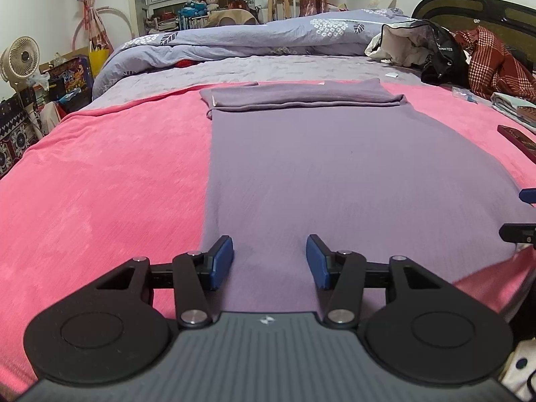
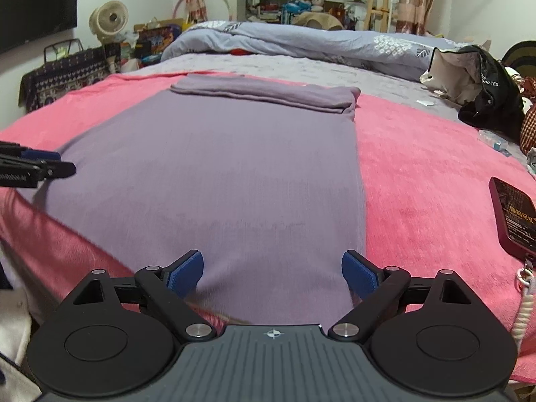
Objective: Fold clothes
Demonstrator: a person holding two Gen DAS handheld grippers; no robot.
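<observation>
A purple garment (image 1: 335, 167) lies flat on a pink blanket (image 1: 100, 184) on the bed, with its far end folded over into a thick band (image 1: 301, 98). My left gripper (image 1: 269, 261) is open and empty over the garment's near left corner. My right gripper (image 2: 273, 273) is open and empty over the garment (image 2: 217, 174) at its near right corner. The folded band (image 2: 268, 95) also shows in the right wrist view. The left gripper's fingers (image 2: 50, 164) show at that view's left edge, and the right gripper's tips (image 1: 522, 231) at the left wrist view's right edge.
A dark red phone (image 2: 512, 214) lies on the pink blanket (image 2: 418, 184) to the right. A bunched blue-grey duvet (image 1: 268, 37), a black bag (image 1: 435, 53) and a red checked cloth (image 1: 489, 60) lie at the far side. A fan (image 1: 20, 60) and clutter stand left of the bed.
</observation>
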